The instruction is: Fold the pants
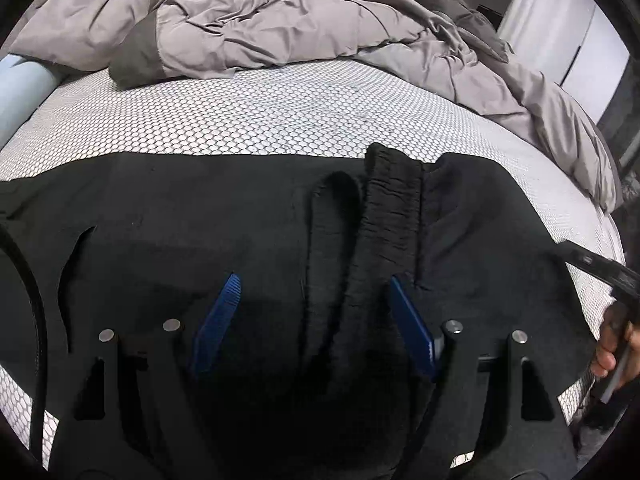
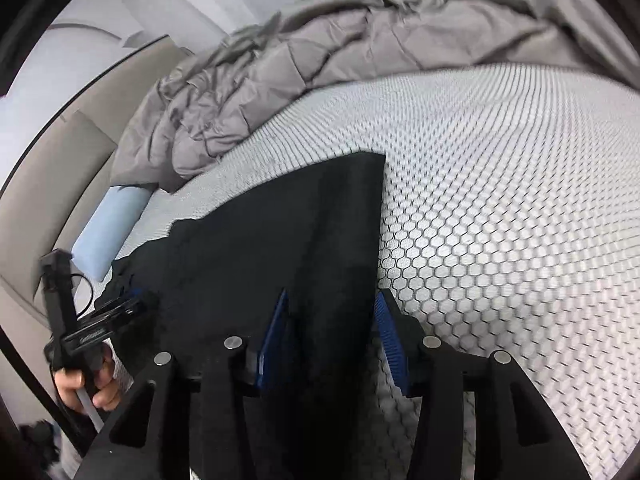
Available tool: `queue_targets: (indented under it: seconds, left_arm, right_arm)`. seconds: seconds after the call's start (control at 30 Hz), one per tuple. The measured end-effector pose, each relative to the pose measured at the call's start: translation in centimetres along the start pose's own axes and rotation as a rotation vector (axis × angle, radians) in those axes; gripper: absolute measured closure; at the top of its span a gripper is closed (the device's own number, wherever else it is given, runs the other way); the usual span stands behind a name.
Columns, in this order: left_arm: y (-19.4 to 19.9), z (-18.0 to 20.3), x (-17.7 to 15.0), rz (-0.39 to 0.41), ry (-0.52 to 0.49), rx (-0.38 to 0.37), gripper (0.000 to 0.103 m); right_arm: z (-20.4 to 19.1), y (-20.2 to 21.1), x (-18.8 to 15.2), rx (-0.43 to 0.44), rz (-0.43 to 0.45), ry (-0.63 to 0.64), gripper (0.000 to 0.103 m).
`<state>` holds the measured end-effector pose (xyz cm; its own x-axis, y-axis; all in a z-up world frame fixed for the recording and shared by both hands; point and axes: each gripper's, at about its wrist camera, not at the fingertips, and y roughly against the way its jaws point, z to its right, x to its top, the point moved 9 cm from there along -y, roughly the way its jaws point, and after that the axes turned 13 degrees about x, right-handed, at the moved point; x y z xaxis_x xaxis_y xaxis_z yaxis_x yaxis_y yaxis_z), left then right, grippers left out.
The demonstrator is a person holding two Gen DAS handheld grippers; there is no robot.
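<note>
pants (image 1: 248,216), black and soft, lie spread across the near part of a mattress (image 1: 256,120) covered in a white honeycomb pattern. left gripper (image 1: 312,284) hangs over them with its blue fingers (image 1: 218,320) set wide apart; the gathered waistband (image 1: 394,200) and a ridge of bunched cloth run up between the fingers, but the pads do not press on either, so the jaws stand open above the fabric. right gripper (image 2: 332,300) sits at the garment's edge: a dark fold rises between its fingers, the left pad lies against the cloth, the right pad is over bare mattress just beside the hem, and the jaws are parted with no clear pinch. in that view the pants (image 2: 280,232) end in a sharp corner ahead of the fingers, with a straight edge running back toward the tool. a crumpled grey duvet (image 1: 260,20) is heaped along the far side, well apart from the garment, and a pale blue roll (image 2: 110,224) rests by the beige headboard (image 2: 60,168). between duvet and pants stretches a broad band of bare mattress, wider to the right.
</note>
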<state>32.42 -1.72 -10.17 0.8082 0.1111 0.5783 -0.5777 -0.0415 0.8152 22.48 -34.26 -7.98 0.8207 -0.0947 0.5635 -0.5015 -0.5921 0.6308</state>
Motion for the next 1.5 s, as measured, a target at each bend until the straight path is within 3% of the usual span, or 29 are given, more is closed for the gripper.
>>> queue_targets:
  seconds: [0.1, 0.23, 0.33, 0.43, 0.6, 0.63, 0.73, 0.87, 0.97, 1.03, 1.1, 1.27, 1.43, 1.5]
  left_arm:
    - [1.0, 0.4, -0.3, 0.015, -0.003, -0.005, 0.029]
    - [3.4, 2.1, -0.6, 0.055, -0.056, -0.019, 0.029]
    - [3.6, 4.2, -1.3, 0.065, -0.142, -0.030, 0.029]
    - [2.5, 5.6, -2.5, 0.028, -0.240, 0.013, 0.029]
    - [1.7, 4.3, -3.0, -0.028, -0.213, 0.002, 0.029]
    - [1.7, 3.8, -2.9, -0.029, -0.199, 0.005, 0.029]
    - [3.0, 2.8, -2.3, 0.009, -0.168, 0.039, 0.033]
    - [6.8, 5.3, -1.7, 0.127, -0.240, -0.065, 0.033]
    - [5.9, 9.4, -4.3, 0.064, -0.397, -0.154, 0.032]
    - [4.0, 10.2, -5.8, 0.011, -0.466, -0.112, 0.032]
    - [3.6, 10.3, -6.4, 0.014, -0.512, -0.107, 0.032]
    - [5.0, 9.0, -6.1, -0.002, -0.484, -0.162, 0.033]
    - [8.1, 8.0, -3.4, 0.101, -0.396, -0.223, 0.032]
    - [7.4, 8.7, -2.6, 0.090, -0.377, -0.219, 0.032]
  right_arm:
    - [-0.6, 2.3, 0.2, 0.011, 0.054, 0.031, 0.057]
    - [-2.6, 5.3, 0.2, 0.088, 0.105, 0.092, 0.056]
    - [-4.4, 6.0, -0.2, 0.138, 0.112, 0.136, 0.044]
    - [-6.0, 3.1, -1.1, 0.091, 0.044, 0.216, 0.043]
    - [-4.2, -2.2, -4.9, -0.008, -0.180, 0.242, 0.047]
    - [-3.8, -2.1, -5.4, -0.030, -0.196, 0.266, 0.052]
    - [-4.7, -1.3, -5.7, -0.145, -0.202, 0.367, 0.051]
    - [-7.8, -0.7, -5.5, -0.069, -0.142, 0.390, 0.047]
    - [-9.5, -2.9, -6.6, -0.047, -0.188, 0.420, 0.044]
    - [-8.8, -4.7, -7.8, -0.093, -0.249, 0.444, 0.044]
    - [-8.3, -5.3, -8.6, -0.140, -0.265, 0.495, 0.044]
    - [-5.8, -1.7, -8.5, -0.213, -0.279, 0.512, 0.044]
    - [-6.3, 0.4, -6.5, -0.116, -0.196, 0.420, 0.043]
    - [-7.8, 0.0, -5.3, -0.077, -0.156, 0.390, 0.043]
